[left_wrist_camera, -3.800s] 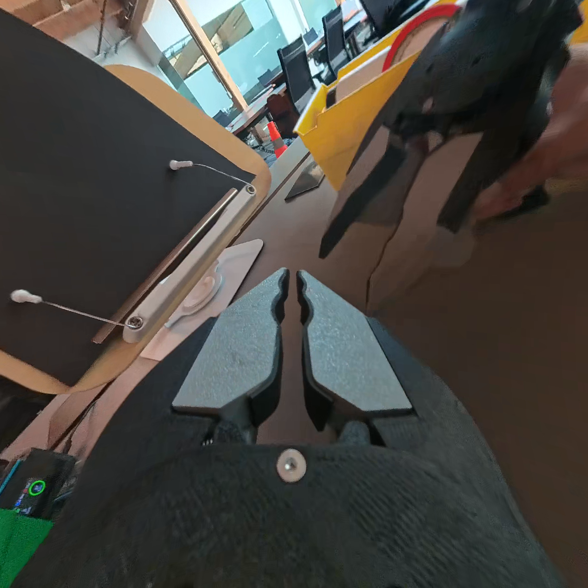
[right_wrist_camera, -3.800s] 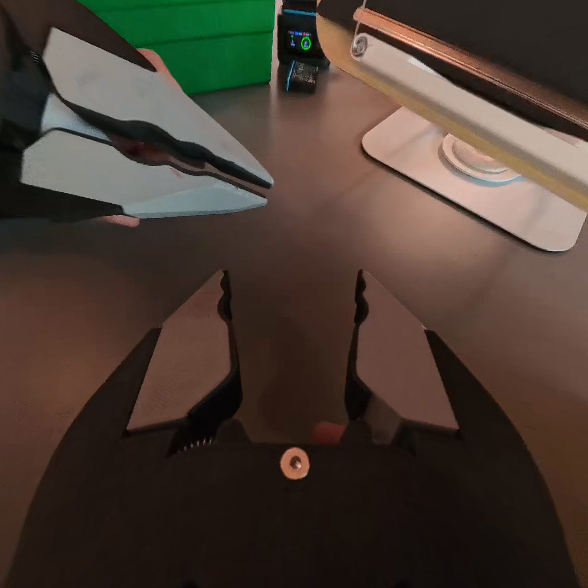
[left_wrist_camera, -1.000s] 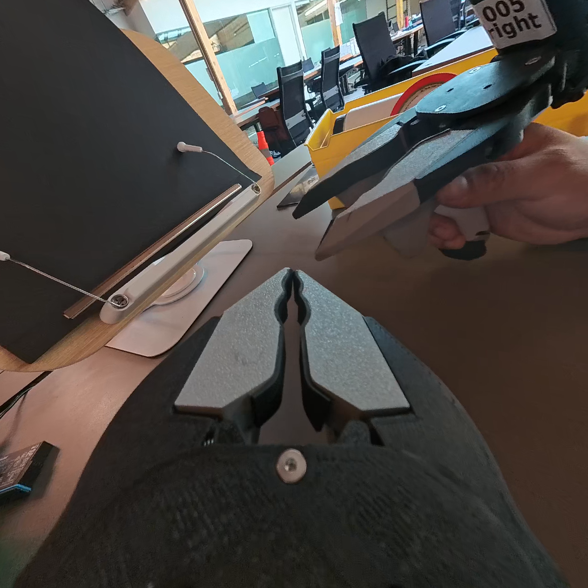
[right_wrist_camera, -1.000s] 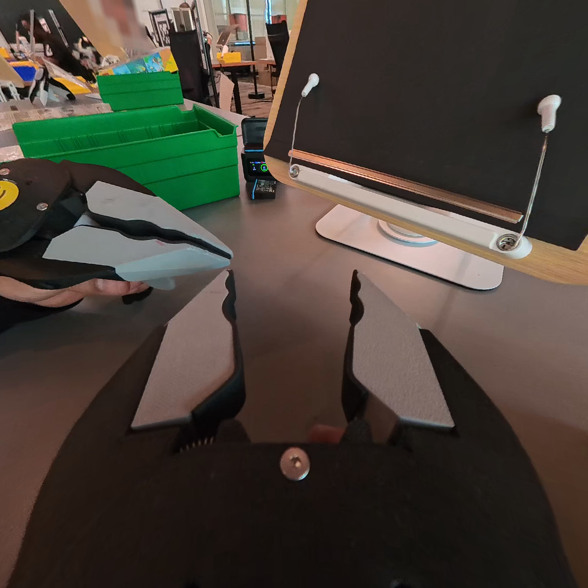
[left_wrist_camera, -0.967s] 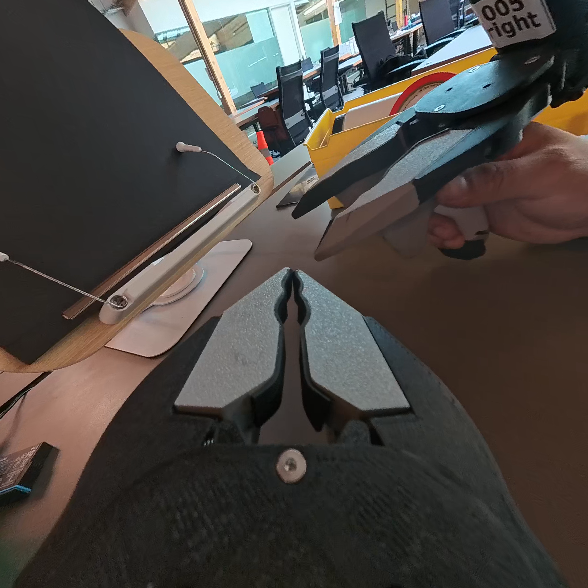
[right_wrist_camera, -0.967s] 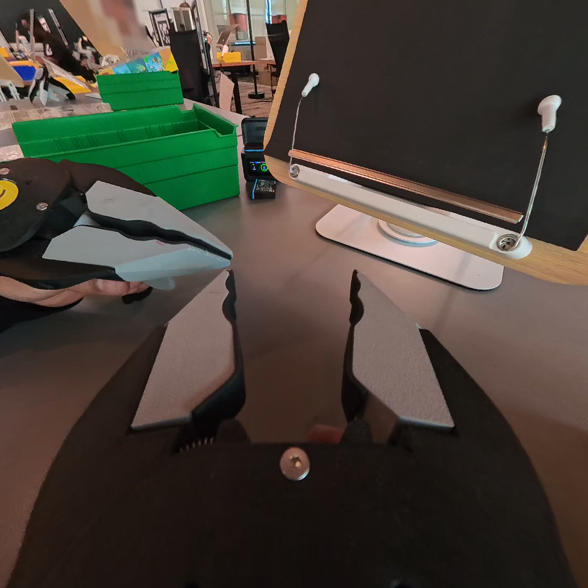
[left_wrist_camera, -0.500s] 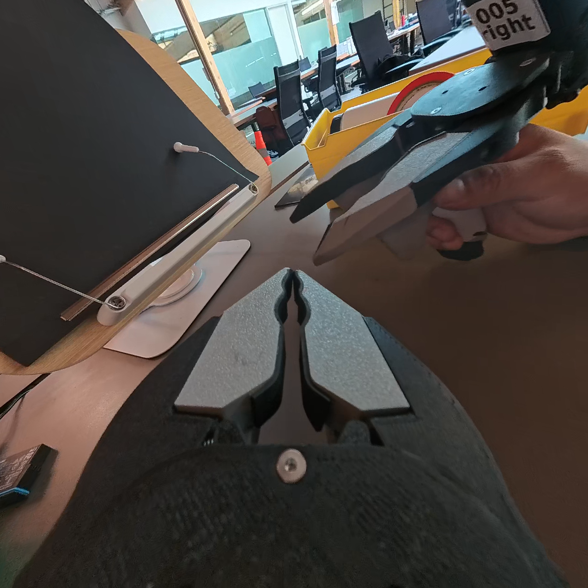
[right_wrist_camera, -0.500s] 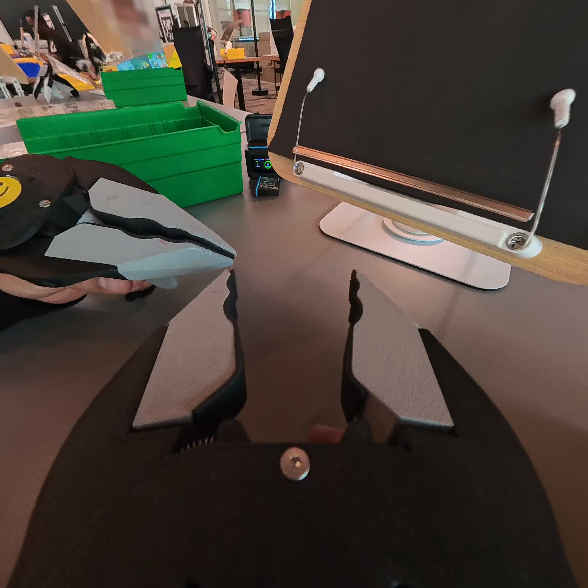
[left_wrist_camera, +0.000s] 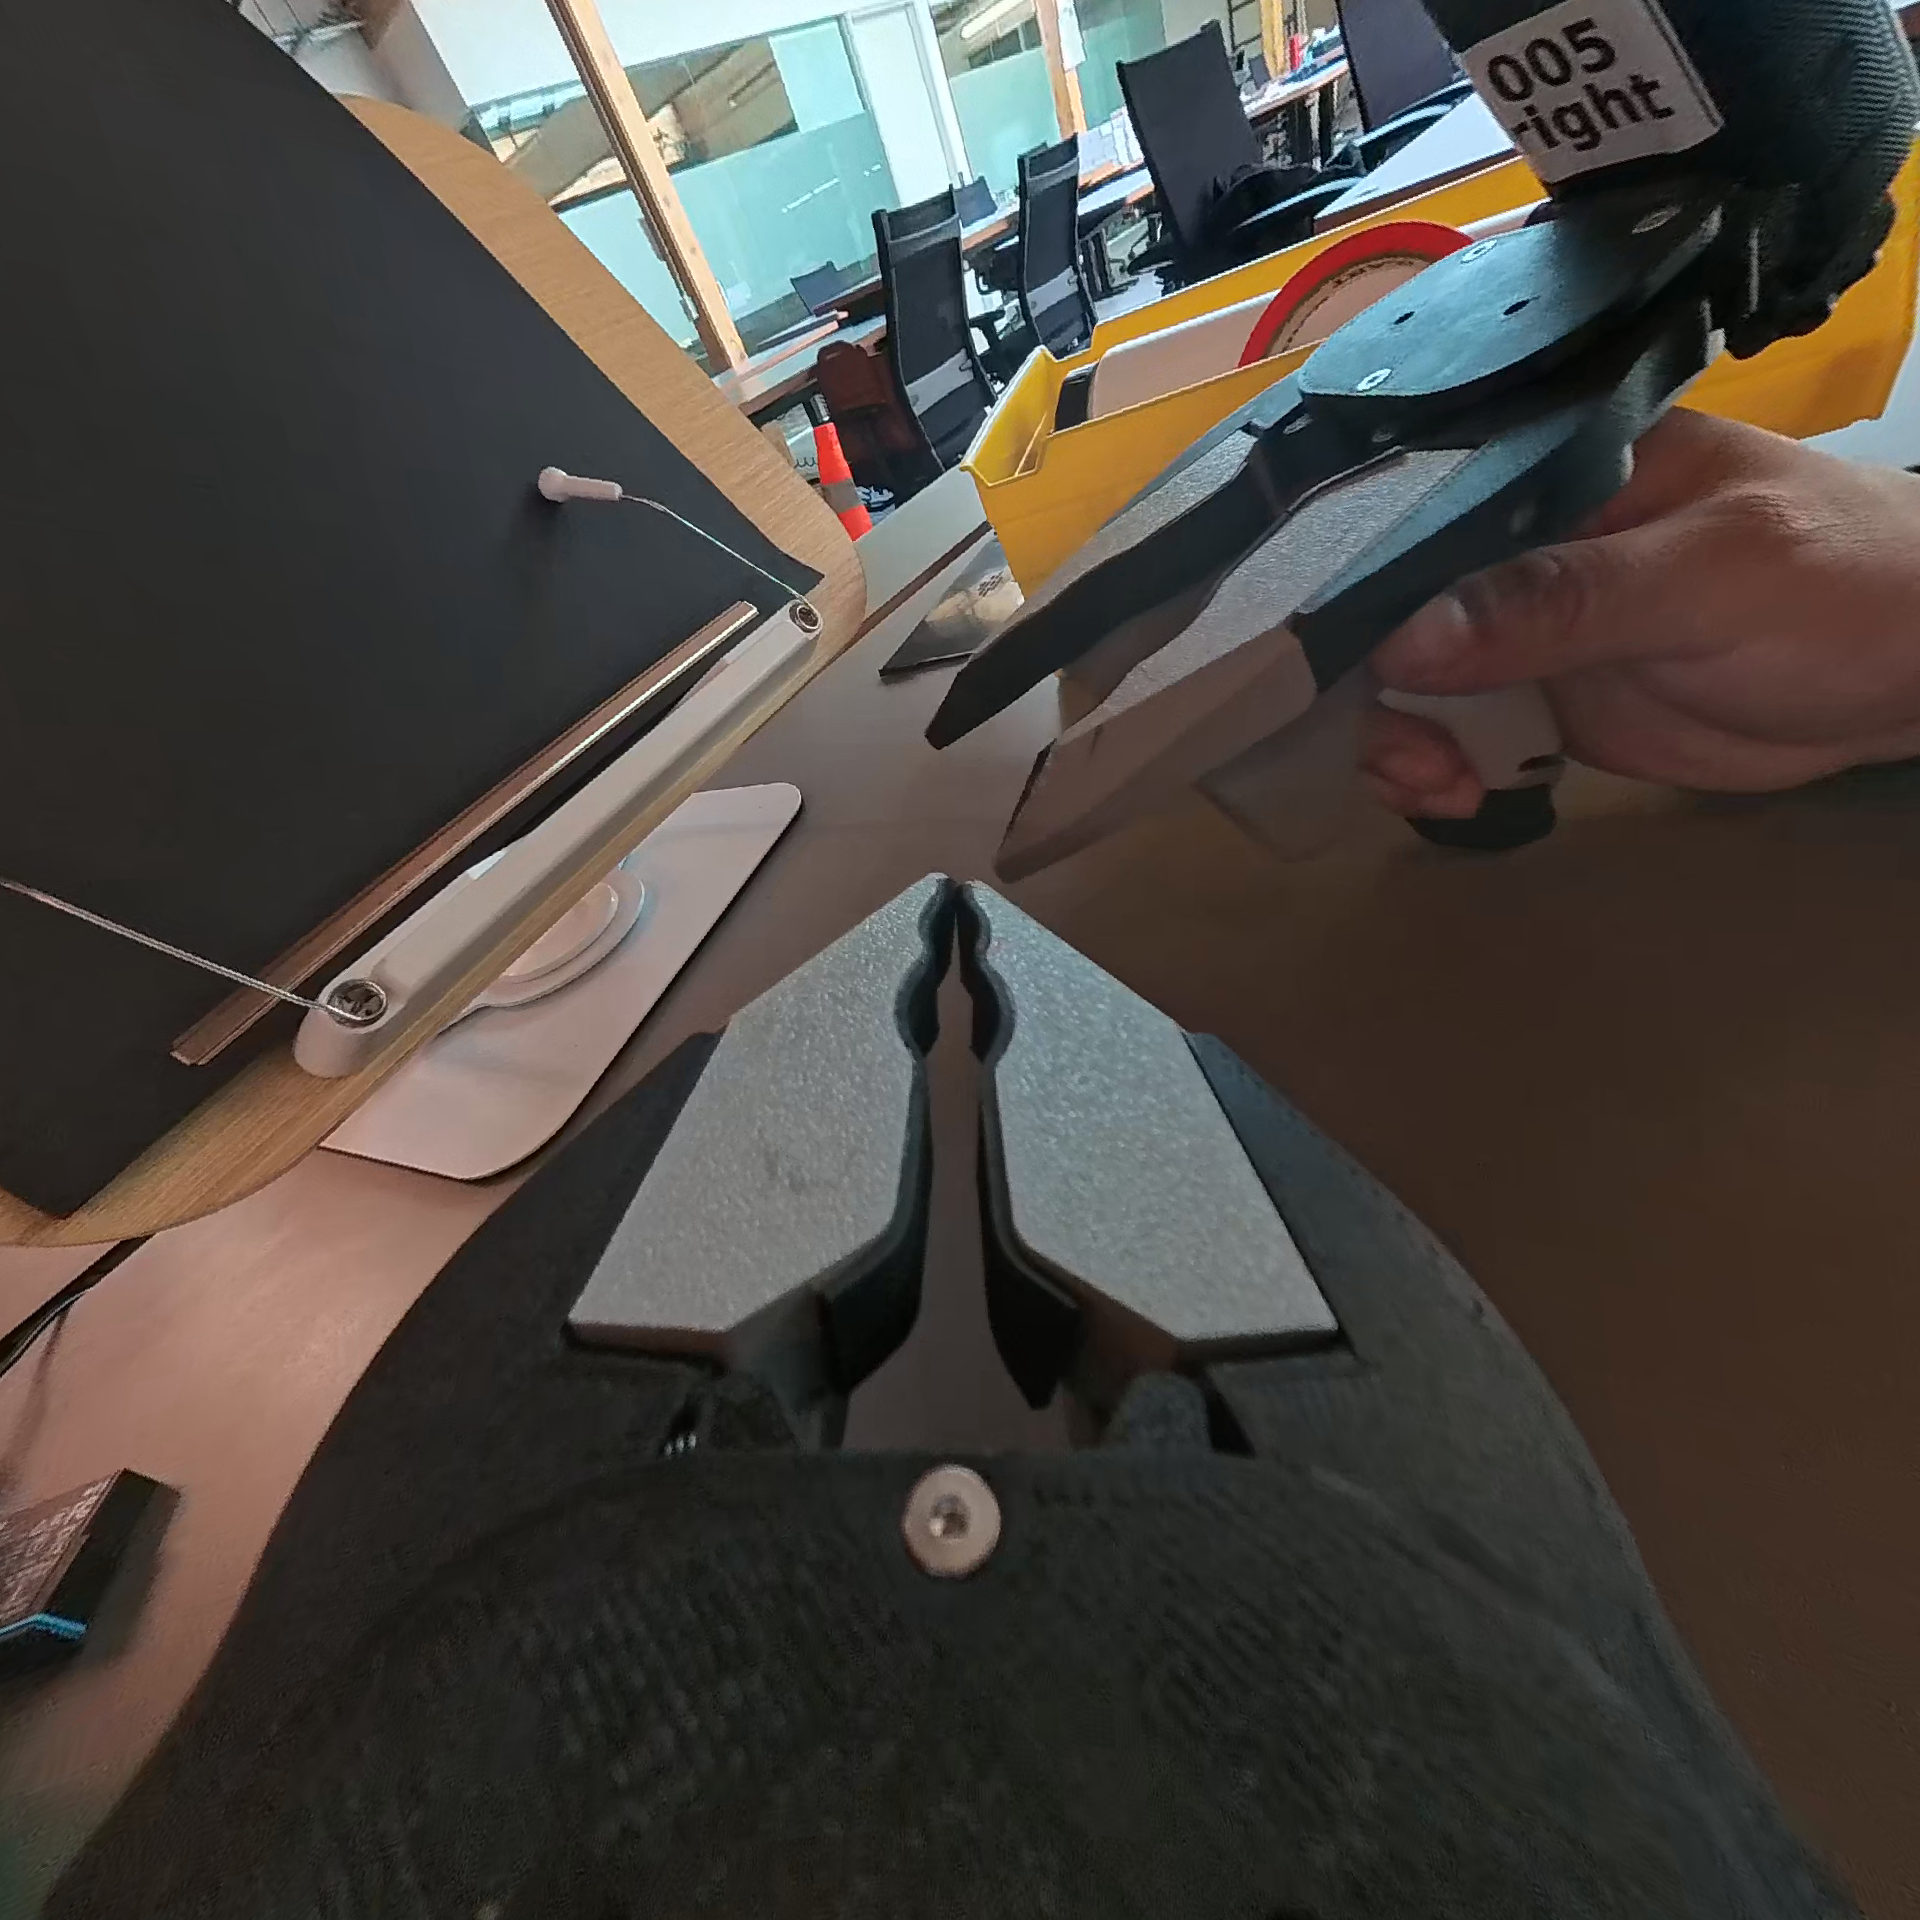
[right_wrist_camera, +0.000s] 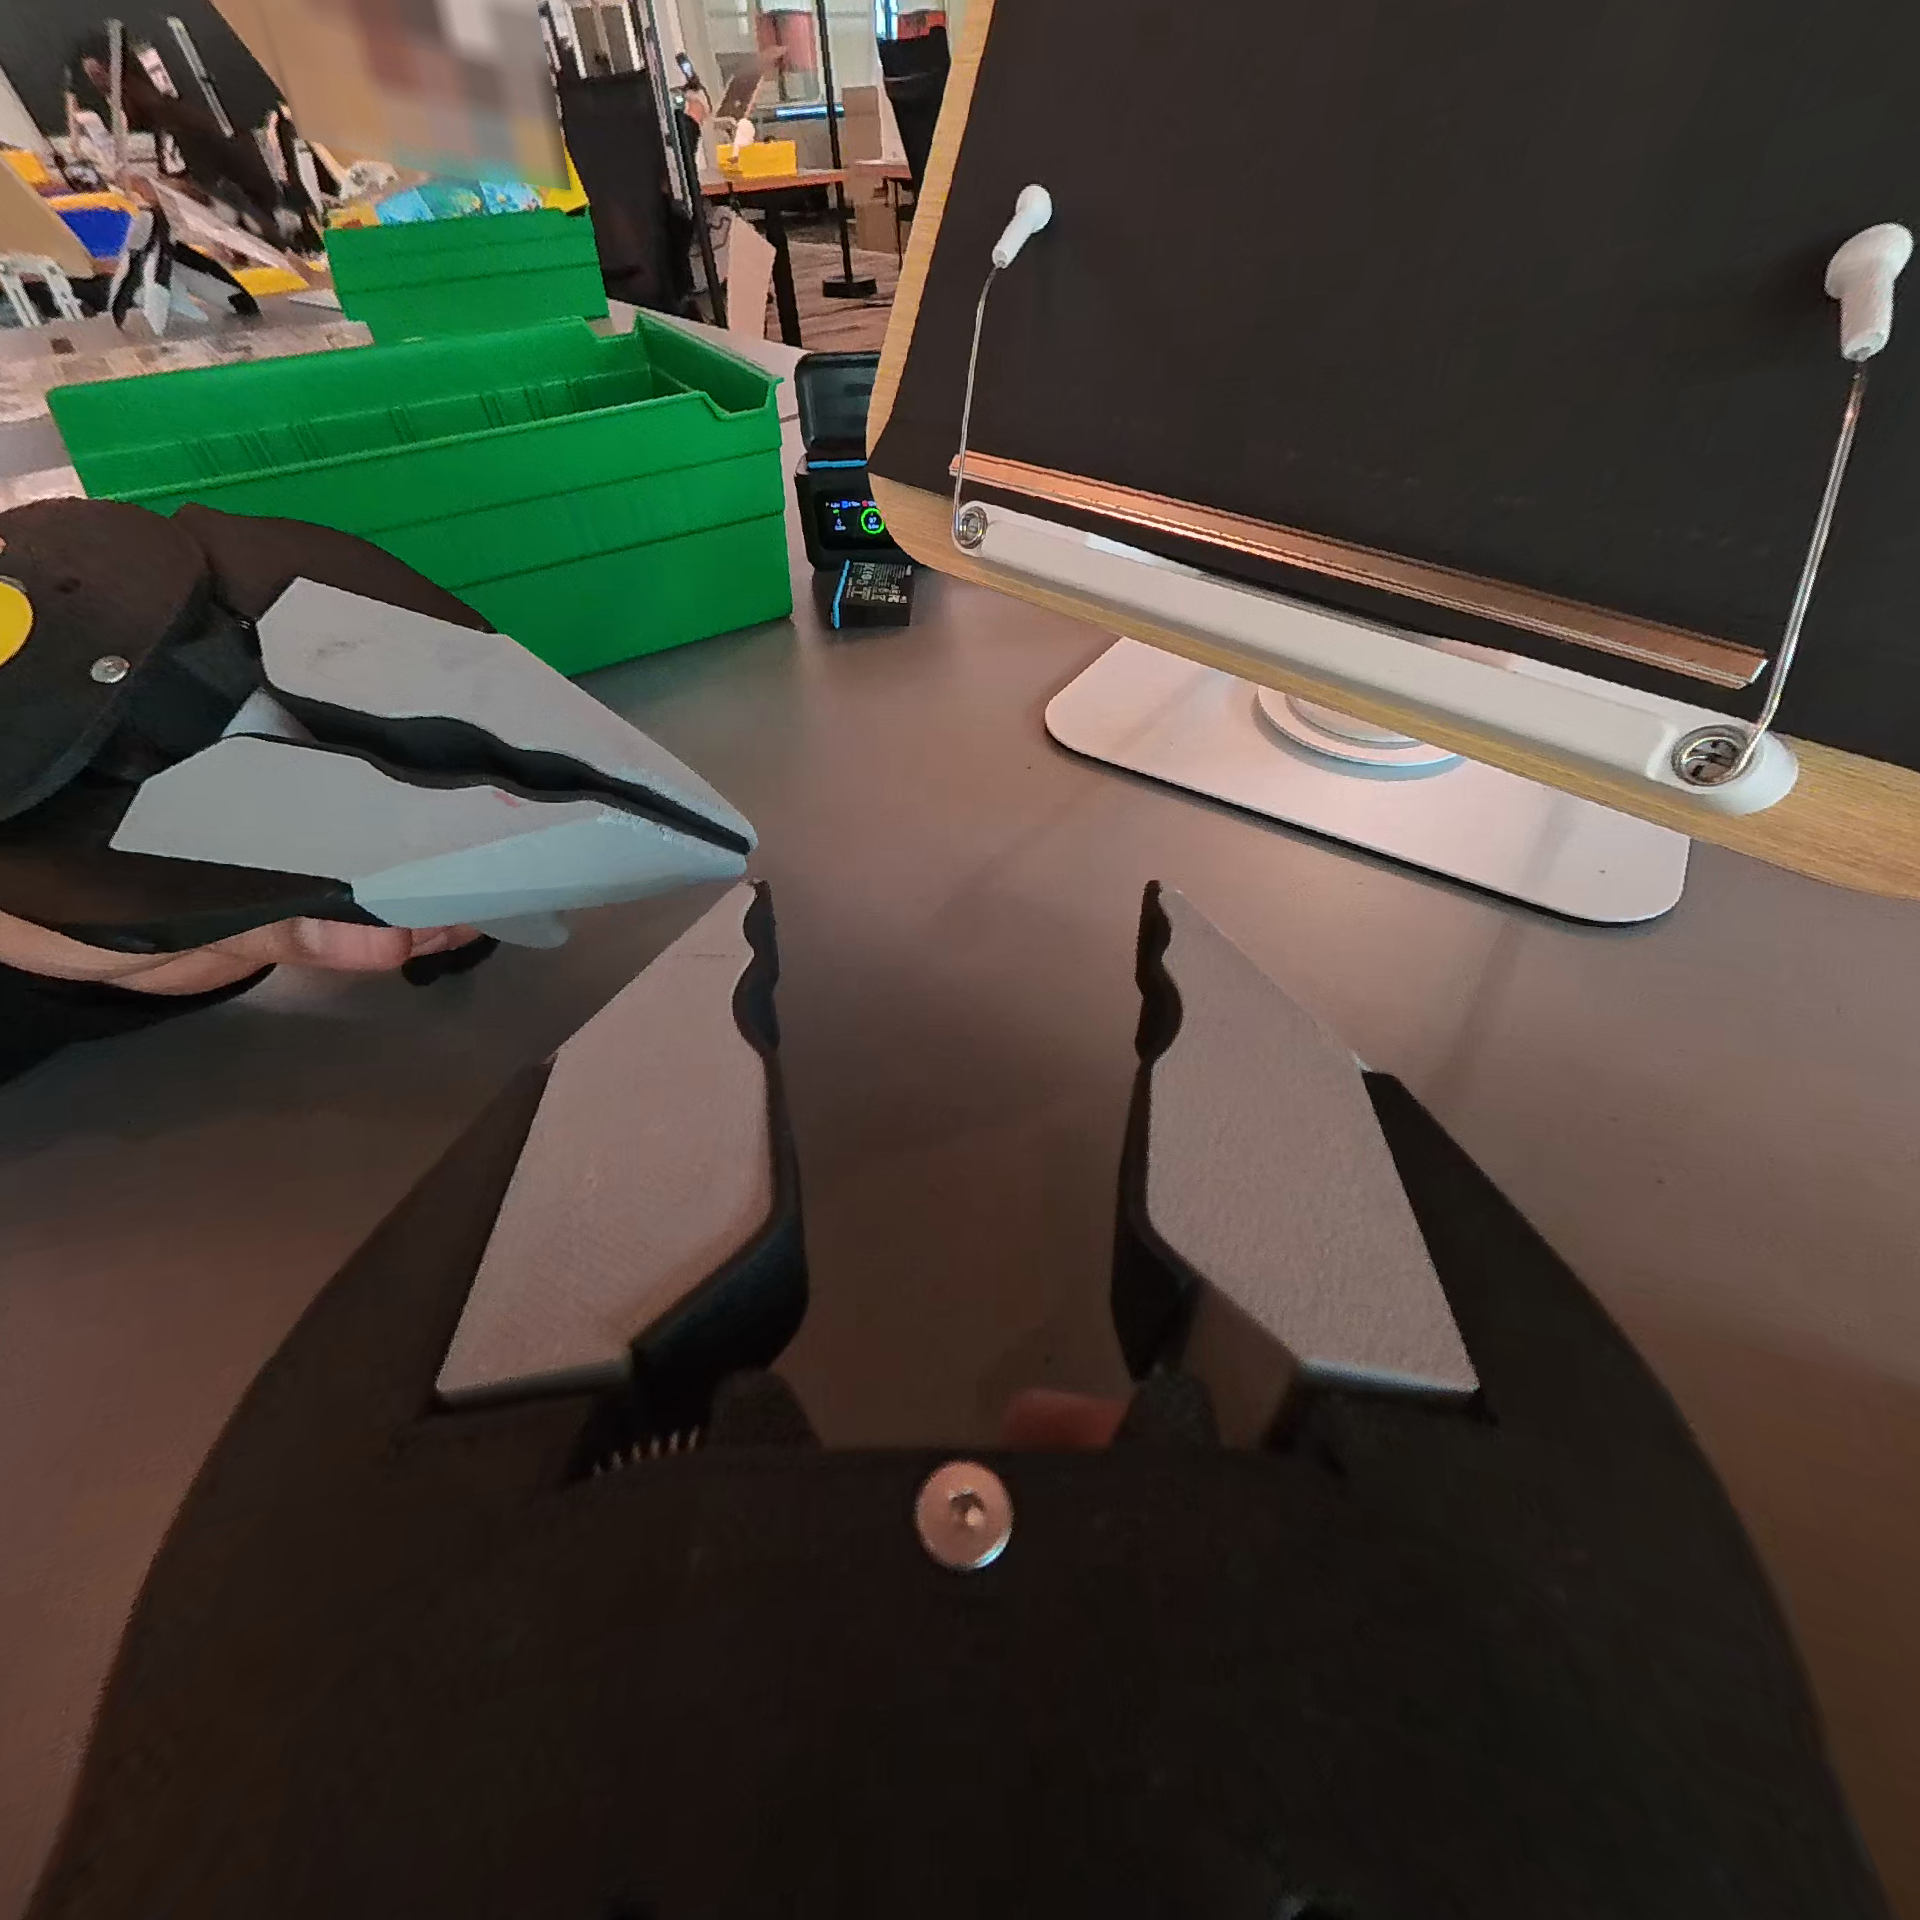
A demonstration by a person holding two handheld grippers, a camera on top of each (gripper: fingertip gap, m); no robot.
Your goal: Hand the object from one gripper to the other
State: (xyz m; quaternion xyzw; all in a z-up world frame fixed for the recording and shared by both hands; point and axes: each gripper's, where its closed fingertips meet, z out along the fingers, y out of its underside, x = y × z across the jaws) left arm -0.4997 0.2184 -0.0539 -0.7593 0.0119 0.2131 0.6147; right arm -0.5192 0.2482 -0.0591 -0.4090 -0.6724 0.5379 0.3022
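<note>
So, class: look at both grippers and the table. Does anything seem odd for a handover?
Yes: no object shows. The left gripper is shut on nothing, the right gripper gapes empty, and the table between them is bare.

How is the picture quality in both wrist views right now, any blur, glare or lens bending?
Left wrist view: sharp, bright window backlight, dark brown table, edges bent by the wide lens. Right wrist view: sharp, soft glare on the white stand base, a mosaic patch at top left, straight black board edges bowed.
</note>
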